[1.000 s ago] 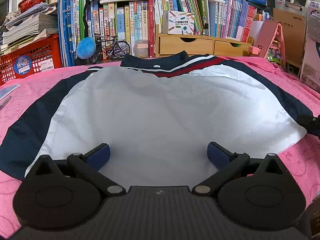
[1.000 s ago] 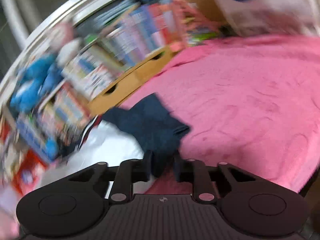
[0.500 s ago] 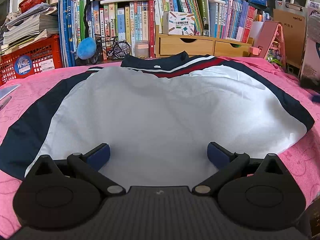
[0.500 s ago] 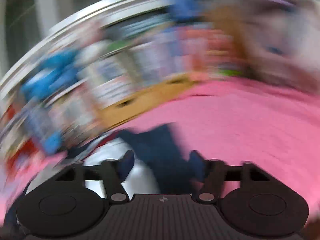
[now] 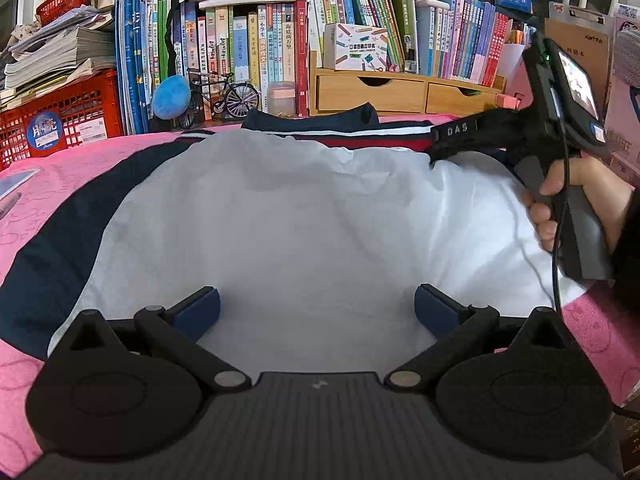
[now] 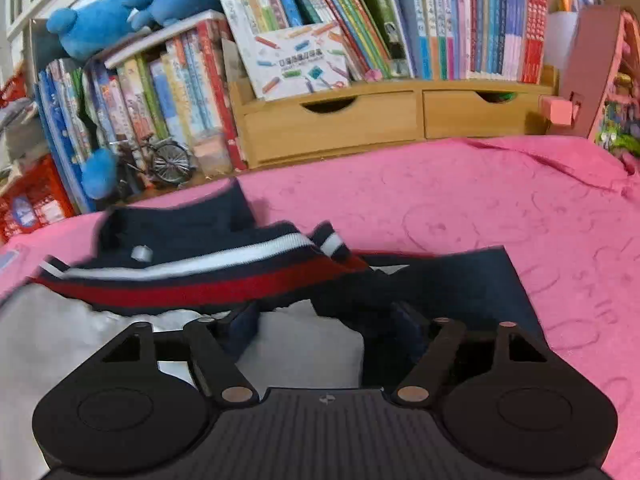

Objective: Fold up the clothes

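The right gripper [image 6: 326, 330] was opening above the jacket [image 5: 304, 216], holding nothing; the left gripper [image 5: 316, 306] stood open. Better grasp one cloth layer only.

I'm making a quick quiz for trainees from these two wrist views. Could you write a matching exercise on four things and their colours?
Things:
1. bedspread
2. drawer unit
3. plush toy
4. crate

Colours:
a. blue
b. red
c. pink
d. light wood

Pairs: 1-c, 2-d, 3-a, 4-b
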The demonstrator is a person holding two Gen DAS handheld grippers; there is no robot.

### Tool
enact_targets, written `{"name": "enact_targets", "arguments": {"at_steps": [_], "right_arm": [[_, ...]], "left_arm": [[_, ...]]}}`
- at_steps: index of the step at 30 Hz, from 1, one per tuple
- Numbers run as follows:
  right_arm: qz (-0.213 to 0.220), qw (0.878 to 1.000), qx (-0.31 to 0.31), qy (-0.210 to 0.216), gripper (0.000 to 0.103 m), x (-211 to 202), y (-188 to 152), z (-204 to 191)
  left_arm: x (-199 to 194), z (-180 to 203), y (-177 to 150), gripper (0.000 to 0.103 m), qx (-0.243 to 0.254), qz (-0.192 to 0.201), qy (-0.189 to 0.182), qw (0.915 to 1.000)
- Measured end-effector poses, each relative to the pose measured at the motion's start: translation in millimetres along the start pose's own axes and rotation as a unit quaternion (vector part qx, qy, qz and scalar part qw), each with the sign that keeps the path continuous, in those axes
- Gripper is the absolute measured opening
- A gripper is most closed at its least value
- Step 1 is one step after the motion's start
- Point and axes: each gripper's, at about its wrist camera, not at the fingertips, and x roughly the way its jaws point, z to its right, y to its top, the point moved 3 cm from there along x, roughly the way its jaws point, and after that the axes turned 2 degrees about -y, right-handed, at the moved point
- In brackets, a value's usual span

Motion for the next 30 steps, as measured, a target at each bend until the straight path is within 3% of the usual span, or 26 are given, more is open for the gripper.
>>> {"name": "enact_targets", "arguments": {"at_steps": [9,12,14,15,17,19,22,24,27,30], "right_arm": [[-0.002,1.000,-0.007,-0.013,0.082,-5,-7,-2],[0.000,1.000,-0.016,-0.019,0.081,0,13,-8],[0.039,0.996,-0.048,-0.067,0.082,-5,25,-5],[0.062,0.990,-0.050,-0.119,0.082,-8,33,0],[0.065,0.980,-0.024,-0.185,0.081,-9,48,15],[0.047,0.990,0.001,-0.133,0.080,-12,56,20],[0.043,0.997,-0.025,-0.053,0.074,-24,50,-6],[0.010,0.997,-0.061,0.055,0.064,-31,43,-47],[-0.040,0.968,-0.145,0.203,0.051,-42,28,-121],[-0.072,0.931,-0.256,0.249,0.043,-37,11,-200]], "left_arm": [[0,0,0,0.103,0.000,0.002,-0.001,1.0000],[0,0,-1,0.103,0.001,0.002,-0.002,1.0000],[-1,0,-1,0.103,0.001,0.002,-0.003,1.0000],[-1,0,-1,0.103,0.001,0.002,-0.004,1.0000],[0,0,-1,0.103,0.001,0.002,-0.003,1.0000],[0,1,-1,0.103,0.000,0.003,-0.004,1.0000],[0,1,0,0.103,-0.001,0.004,-0.004,1.0000],[0,1,0,0.103,-0.002,0.005,-0.005,1.0000],[-1,1,0,0.103,-0.004,0.006,-0.008,0.9999],[-1,1,-1,0.103,-0.006,0.008,-0.010,0.9999]]}}
